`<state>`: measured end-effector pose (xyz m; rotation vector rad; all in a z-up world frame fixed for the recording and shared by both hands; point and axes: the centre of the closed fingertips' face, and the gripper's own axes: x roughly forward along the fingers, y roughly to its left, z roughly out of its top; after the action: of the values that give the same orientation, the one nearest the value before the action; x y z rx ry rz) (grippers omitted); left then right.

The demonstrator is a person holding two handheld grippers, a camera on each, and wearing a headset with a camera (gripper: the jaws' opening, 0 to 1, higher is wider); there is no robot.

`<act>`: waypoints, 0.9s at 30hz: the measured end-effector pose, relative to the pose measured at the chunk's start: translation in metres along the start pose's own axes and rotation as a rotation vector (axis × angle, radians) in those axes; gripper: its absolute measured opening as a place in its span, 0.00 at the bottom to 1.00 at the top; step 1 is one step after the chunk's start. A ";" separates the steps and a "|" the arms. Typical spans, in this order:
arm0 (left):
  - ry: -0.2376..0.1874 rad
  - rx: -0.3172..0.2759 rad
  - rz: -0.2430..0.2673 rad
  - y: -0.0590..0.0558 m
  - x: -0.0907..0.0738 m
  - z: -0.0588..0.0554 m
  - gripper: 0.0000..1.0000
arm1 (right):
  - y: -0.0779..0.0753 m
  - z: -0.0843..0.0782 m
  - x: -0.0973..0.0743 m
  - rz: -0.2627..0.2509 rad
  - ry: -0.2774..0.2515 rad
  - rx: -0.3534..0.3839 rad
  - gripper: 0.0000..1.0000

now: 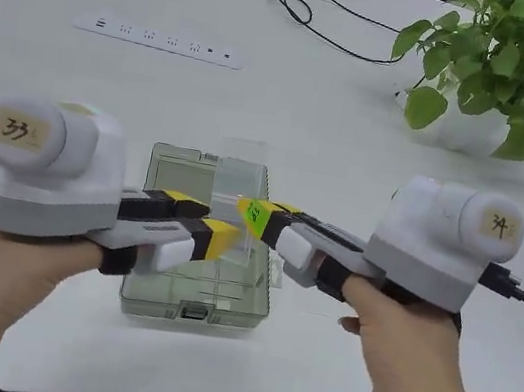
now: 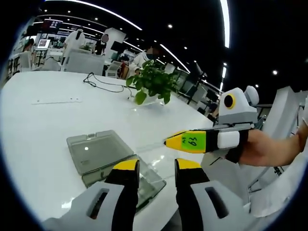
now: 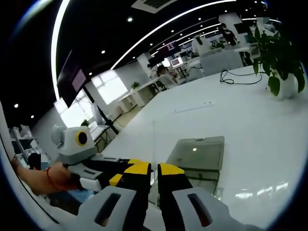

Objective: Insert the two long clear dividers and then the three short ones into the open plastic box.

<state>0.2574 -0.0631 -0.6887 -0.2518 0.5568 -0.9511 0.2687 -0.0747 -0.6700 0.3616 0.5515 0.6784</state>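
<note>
The clear plastic box (image 1: 195,298) lies open on the white table, its lid (image 1: 207,174) folded flat on the far side. Both grippers hover just above it, tips facing each other. My right gripper (image 1: 260,216) is shut on a thin clear divider (image 1: 242,177), held upright on edge over the box; the right gripper view shows the divider (image 3: 154,142) rising as a fine line between my nearly closed jaws (image 3: 154,167). My left gripper (image 1: 205,222) stands open and holds nothing (image 2: 151,166). The box (image 2: 115,161) lies below it, the right gripper (image 2: 180,141) just ahead.
A white power strip (image 1: 158,39) lies at the far left. A black cable (image 1: 315,12) loops at the back. A potted plant (image 1: 508,67) stands far right. The table's front edge runs close below the box.
</note>
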 end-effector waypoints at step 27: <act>0.043 0.145 0.001 0.029 -0.043 -0.022 0.57 | -0.032 -0.002 -0.003 -0.137 0.097 -0.055 0.07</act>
<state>0.2459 -0.0108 -0.7048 -0.1013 0.5244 -0.9928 0.2813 -0.0990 -0.6860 0.2383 0.6426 0.5796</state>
